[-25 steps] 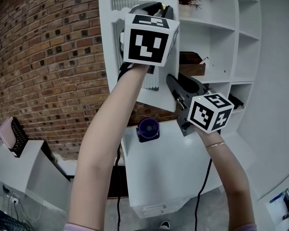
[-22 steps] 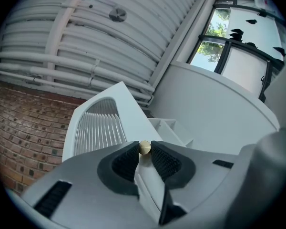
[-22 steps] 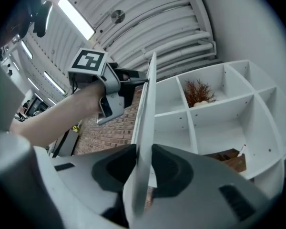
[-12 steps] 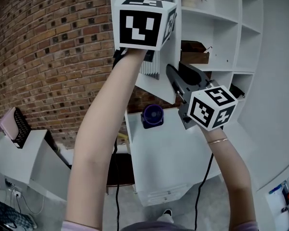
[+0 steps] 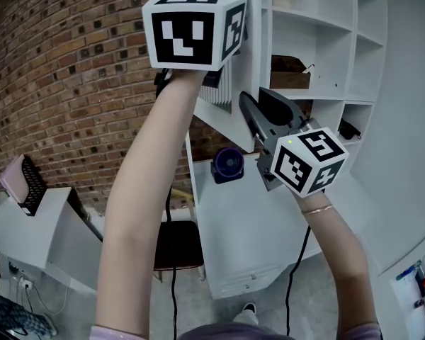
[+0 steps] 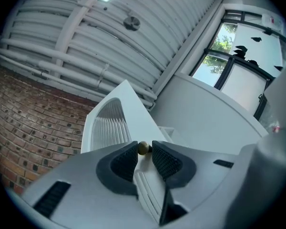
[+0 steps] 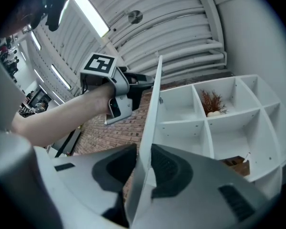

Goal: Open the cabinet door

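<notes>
The white, ribbed cabinet door (image 5: 253,83) stands open — left gripper (image 6: 143,151), jaws just loosened a little, pinches its gold knob (image 6: 143,148); right gripper (image 7: 143,152) bites its edge. Brick wall (image 5: 71,83), white shelves (image 5: 326,62).

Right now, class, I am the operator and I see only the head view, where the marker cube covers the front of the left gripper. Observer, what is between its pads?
Observer: The left gripper view shows the left gripper closed on a small brass knob at its pad tips. Its jaws have just been opening a little, but both pads touch the knob.
Operator: And the right gripper?
Observer: In the right gripper view, the right gripper has the thin edge of the cabinet door clamped between its pads.
Operator: What is behind the door?
Observer: In that view, the shelf compartment nearest the door looks empty.
</notes>
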The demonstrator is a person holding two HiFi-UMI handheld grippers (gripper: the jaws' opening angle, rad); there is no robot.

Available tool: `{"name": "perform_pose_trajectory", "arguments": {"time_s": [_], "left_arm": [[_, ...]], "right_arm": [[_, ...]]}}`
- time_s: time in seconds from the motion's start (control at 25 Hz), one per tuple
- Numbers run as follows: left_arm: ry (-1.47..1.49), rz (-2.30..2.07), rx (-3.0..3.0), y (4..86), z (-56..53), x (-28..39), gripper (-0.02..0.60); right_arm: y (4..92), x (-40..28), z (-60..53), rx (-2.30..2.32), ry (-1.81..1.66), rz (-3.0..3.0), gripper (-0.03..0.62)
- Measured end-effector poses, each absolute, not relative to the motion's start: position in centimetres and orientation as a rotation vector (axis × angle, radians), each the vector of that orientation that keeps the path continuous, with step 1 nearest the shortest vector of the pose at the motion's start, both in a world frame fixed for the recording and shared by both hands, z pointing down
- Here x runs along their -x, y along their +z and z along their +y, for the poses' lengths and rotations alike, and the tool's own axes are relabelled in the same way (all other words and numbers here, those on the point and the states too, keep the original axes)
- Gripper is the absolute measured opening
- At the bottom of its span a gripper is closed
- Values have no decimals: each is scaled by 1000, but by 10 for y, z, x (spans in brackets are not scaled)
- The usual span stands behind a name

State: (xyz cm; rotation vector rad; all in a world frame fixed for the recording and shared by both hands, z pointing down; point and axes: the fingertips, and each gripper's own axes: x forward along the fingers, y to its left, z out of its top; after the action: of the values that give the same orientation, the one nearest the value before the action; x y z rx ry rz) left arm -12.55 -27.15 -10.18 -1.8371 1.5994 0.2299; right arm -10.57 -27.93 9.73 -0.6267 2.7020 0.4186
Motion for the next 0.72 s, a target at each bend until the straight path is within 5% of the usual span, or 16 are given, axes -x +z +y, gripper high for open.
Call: {"name": "perform_pose_trajectory", "arguments": {"time_s": [0.72], "left_arm": [[223, 1624, 1798, -104, -213, 182, 95]], "right_arm": [[97, 162, -220, 519, 469, 2687, 127]]}}
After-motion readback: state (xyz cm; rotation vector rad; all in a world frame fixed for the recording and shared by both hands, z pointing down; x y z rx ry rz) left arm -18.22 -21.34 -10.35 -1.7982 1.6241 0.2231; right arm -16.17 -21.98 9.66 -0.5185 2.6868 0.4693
